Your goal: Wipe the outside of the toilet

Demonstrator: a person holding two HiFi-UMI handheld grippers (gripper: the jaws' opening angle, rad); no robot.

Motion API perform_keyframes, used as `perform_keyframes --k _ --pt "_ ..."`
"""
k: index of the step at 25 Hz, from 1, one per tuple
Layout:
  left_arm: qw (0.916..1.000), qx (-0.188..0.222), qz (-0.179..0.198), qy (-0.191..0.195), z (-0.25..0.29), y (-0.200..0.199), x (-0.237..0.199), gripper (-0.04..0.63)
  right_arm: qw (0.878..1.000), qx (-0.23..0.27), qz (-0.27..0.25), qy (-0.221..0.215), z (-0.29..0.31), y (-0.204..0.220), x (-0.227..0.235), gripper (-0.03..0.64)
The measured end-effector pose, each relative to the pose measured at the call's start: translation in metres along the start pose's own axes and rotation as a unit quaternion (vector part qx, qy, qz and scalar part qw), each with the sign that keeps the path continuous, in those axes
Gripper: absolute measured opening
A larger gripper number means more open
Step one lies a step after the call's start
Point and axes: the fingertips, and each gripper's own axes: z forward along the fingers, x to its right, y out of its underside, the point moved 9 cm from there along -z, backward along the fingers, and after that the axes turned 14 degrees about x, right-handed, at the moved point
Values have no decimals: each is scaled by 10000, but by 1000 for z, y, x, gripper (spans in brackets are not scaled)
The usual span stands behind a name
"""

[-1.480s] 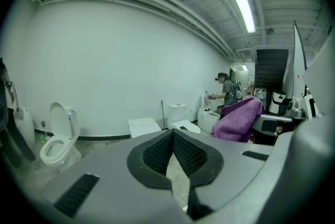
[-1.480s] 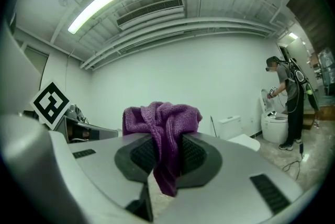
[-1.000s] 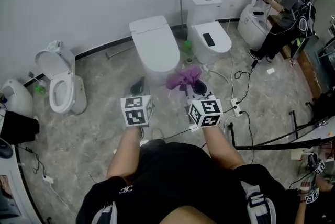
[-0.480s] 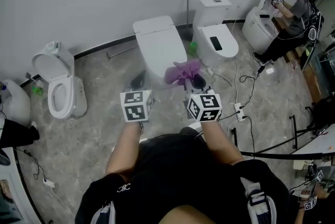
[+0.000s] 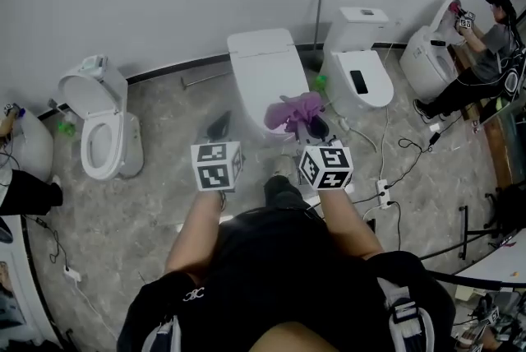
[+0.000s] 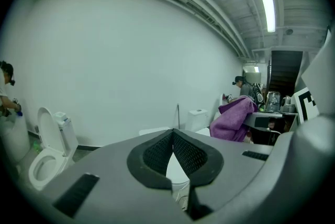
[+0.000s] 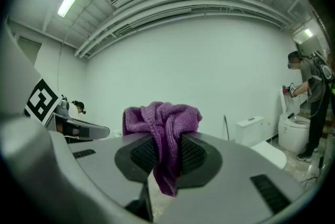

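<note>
Well left of my left tongs (image 5: 218,128) stands an open-lidded toilet (image 5: 99,124). Those tongs are pressed together on nothing. The toilet to wipe (image 5: 263,75), lid down, stands just ahead between both tongs. My right tongs (image 5: 316,128) clamp a purple cloth (image 5: 294,112). Further right are a second toilet (image 5: 362,71), a power strip (image 5: 383,192) on the floor and a person (image 5: 485,46).

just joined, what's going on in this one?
A person stands facing a closed white toilet with a claw in each hand. The right claw is clamped on a purple cloth, held up near the toilet's front and apparently not on it yet. The left claw is shut and empty. No wiping contact shows. Another person works at a toilet on the far right.
</note>
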Motion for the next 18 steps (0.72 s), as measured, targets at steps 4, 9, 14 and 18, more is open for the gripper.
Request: perform_keyframes --k 4,9,14,18 --pt "9999 -87 34 -139 39 2 -11 8 9999 23 95 -24 43 11 27 75" --pt "9995 -269 30 -172 117 -3 -18 8 9993 -42 250 271 101 25 74 75" --pt "9987 -447 -55 -230 204 -9 -15 9 9984 -339 117 426 170 37 139 75" --pt "9966 -715 -80 -403 267 -6 -15 8 9980 -588 77 217 227 53 183 75"
